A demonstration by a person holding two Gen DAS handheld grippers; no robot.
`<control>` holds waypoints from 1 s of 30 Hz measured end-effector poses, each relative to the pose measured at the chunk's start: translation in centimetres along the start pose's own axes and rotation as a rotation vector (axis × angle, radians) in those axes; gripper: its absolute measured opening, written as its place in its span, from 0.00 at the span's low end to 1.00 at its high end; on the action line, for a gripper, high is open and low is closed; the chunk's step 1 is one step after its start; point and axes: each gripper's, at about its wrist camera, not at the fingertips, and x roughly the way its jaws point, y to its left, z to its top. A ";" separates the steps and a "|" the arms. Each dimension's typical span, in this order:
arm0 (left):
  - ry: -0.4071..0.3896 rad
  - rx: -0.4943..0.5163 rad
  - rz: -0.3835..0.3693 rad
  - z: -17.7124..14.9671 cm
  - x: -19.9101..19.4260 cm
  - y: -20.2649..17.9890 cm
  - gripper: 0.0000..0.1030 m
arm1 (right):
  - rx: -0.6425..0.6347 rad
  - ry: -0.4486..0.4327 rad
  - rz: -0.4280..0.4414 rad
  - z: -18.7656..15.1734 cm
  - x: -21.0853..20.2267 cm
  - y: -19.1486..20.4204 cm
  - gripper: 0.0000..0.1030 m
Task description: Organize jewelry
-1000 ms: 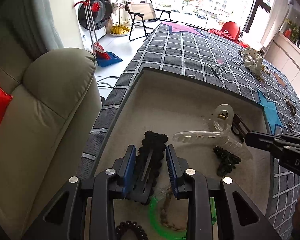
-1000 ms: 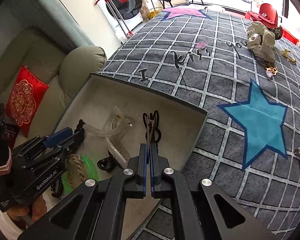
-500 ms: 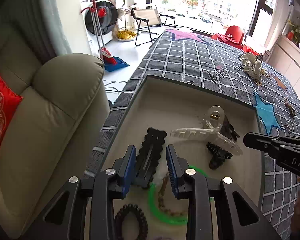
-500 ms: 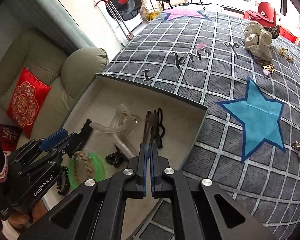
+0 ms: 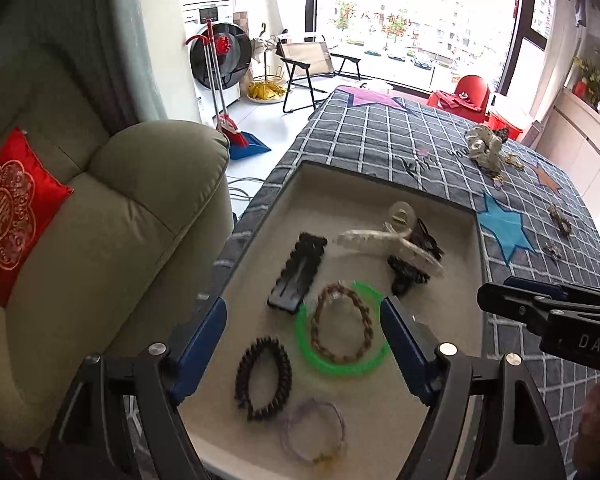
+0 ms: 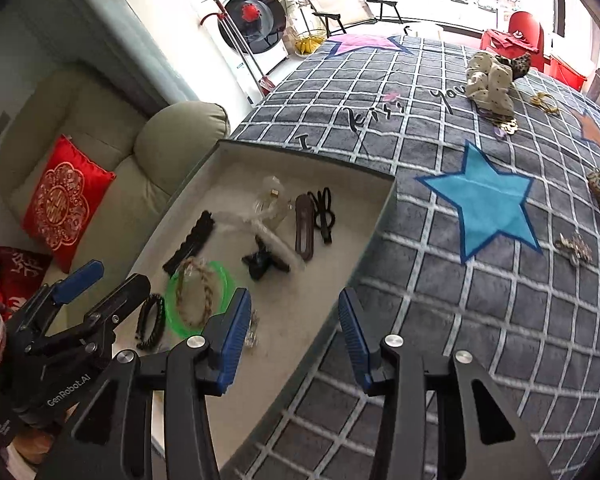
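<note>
You stood over a bed (image 6: 440, 240) in a grey checked cover. A shallow beige tray (image 6: 376, 216) lay on it, ahead of and below both grippers.

Inside the tray, from the left gripper (image 5: 302, 338), a green ring (image 5: 320, 362) sat just ahead between the jaws' line of sight, with a braided band (image 5: 364, 312) lying inside it. A long black clip (image 5: 298, 276) lay beyond it to the left, and a clear claw clip (image 5: 384, 238) further ahead. A black coil tie (image 5: 264, 378) and a pale thin bracelet (image 5: 314, 432) lay nearest you. From the right gripper (image 6: 294, 338), a brown clip (image 6: 304, 226) and a thin black clip (image 6: 324, 212) lay ahead.

Both grippers hung above the tray, holding nothing. The left jaws were opening and stood wide; the right jaws were opening too, about half spread.

This looked like the release step, with pieces just set down. Loose jewelry (image 6: 574, 246) and a spotted scrunchie (image 6: 490, 80) waited on the cover, well ahead and right of the right gripper. Your next move likely called for reaching there, jaws open, and lowering onto one small piece.
</note>
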 end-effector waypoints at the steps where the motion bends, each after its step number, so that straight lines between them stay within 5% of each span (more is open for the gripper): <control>1: 0.005 0.001 0.000 -0.4 -0.3 -0.1 0.78 | -0.002 0.000 -0.003 -0.4 -0.3 0.1 0.48; 24: 0.054 -0.033 0.030 -8.0 -5.9 0.0 0.79 | -0.072 0.013 -0.027 -8.1 -3.9 2.6 0.53; 27: 0.050 -0.034 0.033 -8.8 -6.4 -0.2 1.00 | -0.080 0.009 -0.030 -8.8 -4.5 3.0 0.54; 30: 0.045 -0.032 0.033 -9.5 -6.8 -0.3 1.00 | -0.086 0.001 -0.030 -9.5 -5.0 3.3 0.57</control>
